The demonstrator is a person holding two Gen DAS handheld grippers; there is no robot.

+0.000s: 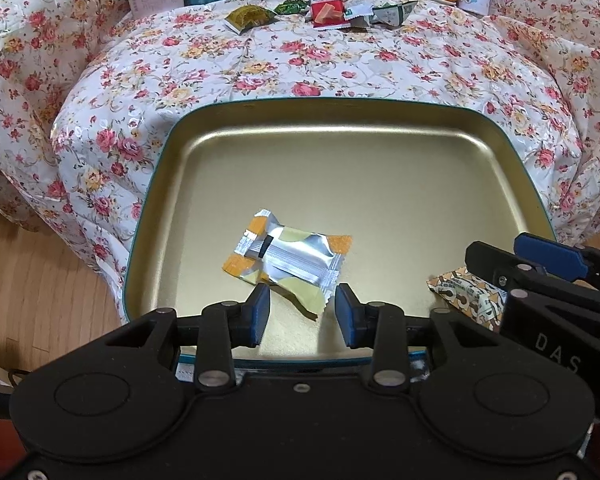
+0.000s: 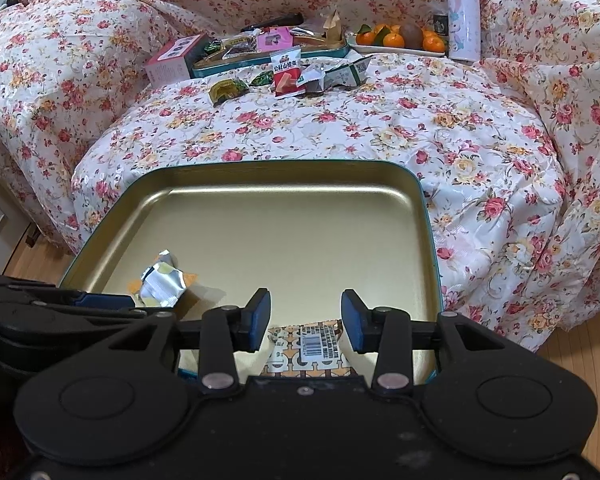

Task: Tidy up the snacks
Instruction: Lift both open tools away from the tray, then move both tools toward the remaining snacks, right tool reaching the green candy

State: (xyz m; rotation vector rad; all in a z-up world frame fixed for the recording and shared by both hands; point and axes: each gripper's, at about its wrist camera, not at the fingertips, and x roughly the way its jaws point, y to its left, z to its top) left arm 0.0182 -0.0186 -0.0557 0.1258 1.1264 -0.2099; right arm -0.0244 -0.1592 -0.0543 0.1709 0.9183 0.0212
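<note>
Snacks: two wrapped packets inside gold tin.

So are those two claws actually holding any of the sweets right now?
No. The left gripper stands open over the silver and orange packet, and the right gripper open over the brown patterned packet; both lie in the gold tin.

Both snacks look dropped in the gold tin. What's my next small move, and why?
Probably lift both grippers clear. The silver-orange packet and the patterned packet lie loose in the tin, open fingers beside them; more snacks wait farther back.
</note>
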